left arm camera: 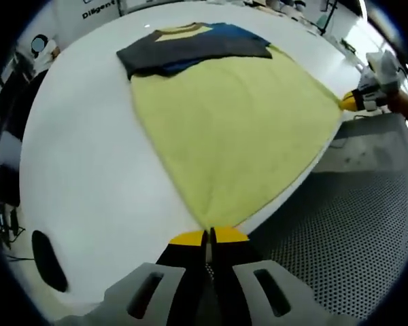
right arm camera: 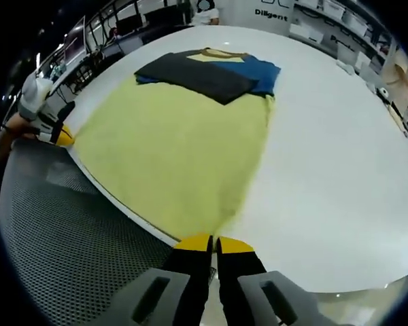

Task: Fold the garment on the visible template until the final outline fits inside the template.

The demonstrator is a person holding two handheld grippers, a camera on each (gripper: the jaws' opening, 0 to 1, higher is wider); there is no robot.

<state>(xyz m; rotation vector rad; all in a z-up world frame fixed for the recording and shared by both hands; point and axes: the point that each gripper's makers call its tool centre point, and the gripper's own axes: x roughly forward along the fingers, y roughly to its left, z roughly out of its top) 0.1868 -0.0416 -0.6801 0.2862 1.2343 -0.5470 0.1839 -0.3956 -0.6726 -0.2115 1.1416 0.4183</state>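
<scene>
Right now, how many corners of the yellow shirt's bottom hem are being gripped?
2. One hem corner is pinched in the left gripper, the other in the right gripper, both at the near edge of the white table. The yellow shirt lies spread between them.

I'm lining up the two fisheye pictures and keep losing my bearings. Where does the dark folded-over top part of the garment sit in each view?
Left gripper view: dark folded part at upper centre, beyond the yellow body.
Right gripper view: it lies at upper centre, beyond the yellow body.
Shared landmark: the yellow collar at its far edge.
</scene>
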